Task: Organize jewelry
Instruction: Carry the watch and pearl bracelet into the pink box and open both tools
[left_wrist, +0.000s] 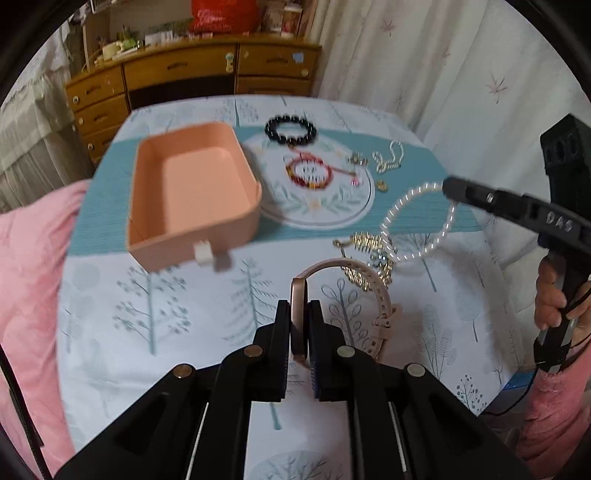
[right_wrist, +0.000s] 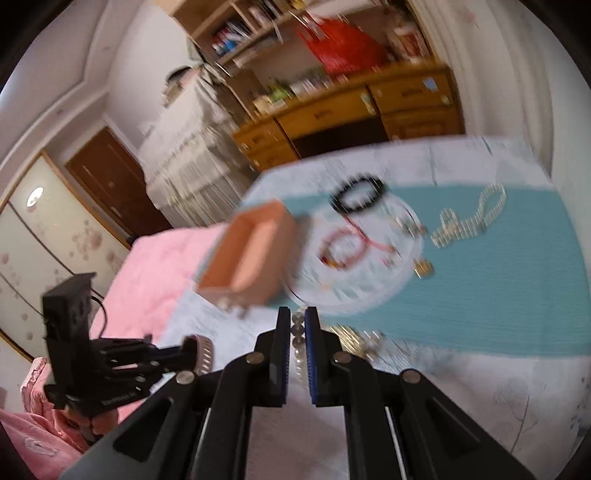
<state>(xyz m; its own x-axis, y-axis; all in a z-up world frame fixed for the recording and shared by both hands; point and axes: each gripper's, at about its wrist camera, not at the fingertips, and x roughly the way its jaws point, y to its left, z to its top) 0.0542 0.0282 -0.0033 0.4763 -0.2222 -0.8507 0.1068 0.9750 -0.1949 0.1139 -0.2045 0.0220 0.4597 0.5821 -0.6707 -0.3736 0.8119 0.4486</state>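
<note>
My left gripper (left_wrist: 298, 308) is shut on a rose-gold watch (left_wrist: 373, 291), pinching its case while the pale band loops to the right. My right gripper (right_wrist: 297, 317) is shut on a pearl bracelet (left_wrist: 417, 221), which hangs as a loop above the cloth; in the right wrist view the pearls (right_wrist: 297, 343) sit between the fingers. The open pink box (left_wrist: 192, 195) stands empty at the left. A black bead bracelet (left_wrist: 290, 128), a red bracelet (left_wrist: 308, 172), a small pearl chain (left_wrist: 388, 158) and a gold necklace pile (left_wrist: 365, 258) lie on the tablecloth (left_wrist: 147, 314).
A small gold charm (left_wrist: 381, 185) and an earring (left_wrist: 356, 159) lie near the round print. A pink quilt (left_wrist: 29, 277) lies to the left. A wooden dresser (left_wrist: 192, 81) stands behind the table. Curtains (left_wrist: 443, 74) hang at the right.
</note>
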